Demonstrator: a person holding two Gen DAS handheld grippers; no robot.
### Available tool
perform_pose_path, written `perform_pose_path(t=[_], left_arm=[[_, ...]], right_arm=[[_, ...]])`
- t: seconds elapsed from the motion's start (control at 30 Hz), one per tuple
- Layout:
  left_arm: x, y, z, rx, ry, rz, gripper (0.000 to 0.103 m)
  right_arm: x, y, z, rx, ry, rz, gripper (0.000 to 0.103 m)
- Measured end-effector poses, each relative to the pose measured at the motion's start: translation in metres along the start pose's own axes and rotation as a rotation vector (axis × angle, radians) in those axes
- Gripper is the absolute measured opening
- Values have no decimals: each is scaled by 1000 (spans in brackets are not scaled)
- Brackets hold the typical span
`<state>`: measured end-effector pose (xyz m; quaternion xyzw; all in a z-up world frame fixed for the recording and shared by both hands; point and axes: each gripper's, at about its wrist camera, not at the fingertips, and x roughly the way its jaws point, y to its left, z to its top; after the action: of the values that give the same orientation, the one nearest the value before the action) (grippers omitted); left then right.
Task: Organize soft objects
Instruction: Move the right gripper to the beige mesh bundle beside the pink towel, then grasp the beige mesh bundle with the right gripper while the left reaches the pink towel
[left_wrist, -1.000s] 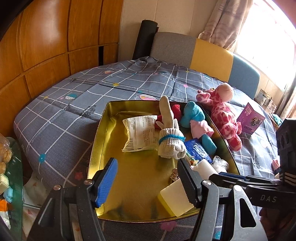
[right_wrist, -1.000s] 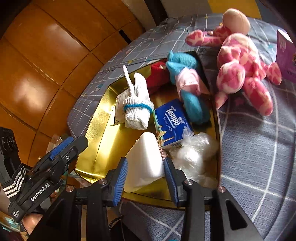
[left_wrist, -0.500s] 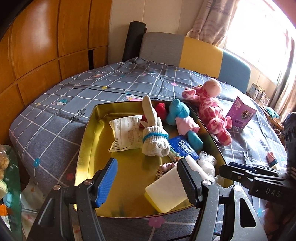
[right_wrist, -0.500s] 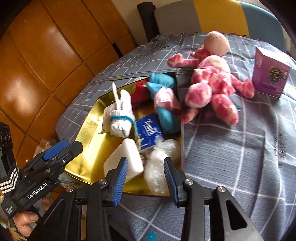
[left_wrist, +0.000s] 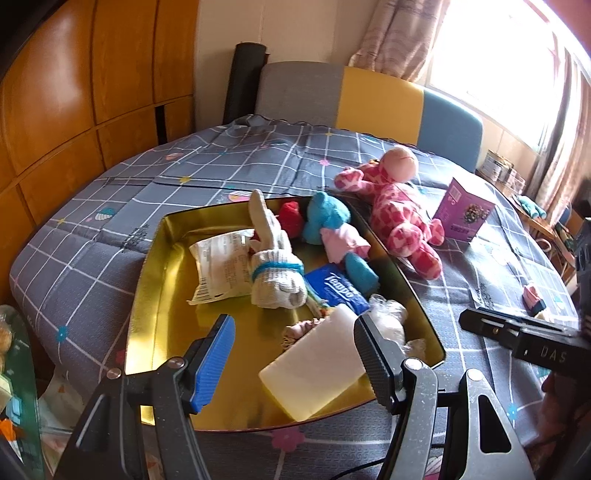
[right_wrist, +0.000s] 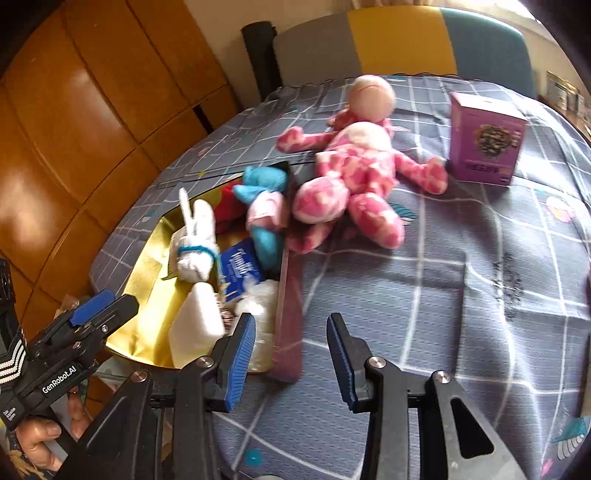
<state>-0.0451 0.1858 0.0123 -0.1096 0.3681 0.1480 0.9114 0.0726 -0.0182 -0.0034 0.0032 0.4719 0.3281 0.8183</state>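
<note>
my left gripper (left_wrist: 291, 354) open, empty, over gold tray (left_wrist: 155, 295) | my right gripper (right_wrist: 291, 354) open, empty, over bedspread (right_wrist: 461, 295) | pink plush (right_wrist: 354, 177) far

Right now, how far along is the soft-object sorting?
Done: the white rolled sock bundle, blue-and-pink plush and white foam block lie in the gold metal tray. In hand: nothing; both tools are empty. Left: the pink spotted plush toy lies outside on the bedspread.

Black hand-held gripper (right_wrist: 291, 360), blue pads (right_wrist: 242, 356), silver screws
</note>
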Motion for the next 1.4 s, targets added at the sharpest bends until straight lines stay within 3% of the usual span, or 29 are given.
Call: perform_pose_path(t=[0.4,0.77,0.97,1.03,1.13,1.27,1.33,1.37,1.4], left_arm=[[6,-50,9,124,8,-81,68],[20,-108,10,248,49,-184,71],[24,-132,6,302,72,-225,74],[25,-139,6,318,83,-236,75],[27,-148,5,338,90,-247,75],[31,-160,2,362,110,-267,76],[32,-167,1,380,113,-275,76],[33,-170,1,386,116,-280,76],[33,-173,1,391,119,-286,76]], right_arm=[[-44,-79,-9,137,-39,-138,40],[-137,-216,-25,395,-72,-423,45],[-137,-261,-29,435,42,-501,51],[-127,-266,-27,421,89,-498,58],[-118,-266,-27,383,156,-441,59],[-91,-260,-25,321,243,-471,59],[-78,-262,-26,314,288,-479,47],[-73,-261,-27,307,311,-474,25],[-70,-259,-27,293,324,-482,22]])
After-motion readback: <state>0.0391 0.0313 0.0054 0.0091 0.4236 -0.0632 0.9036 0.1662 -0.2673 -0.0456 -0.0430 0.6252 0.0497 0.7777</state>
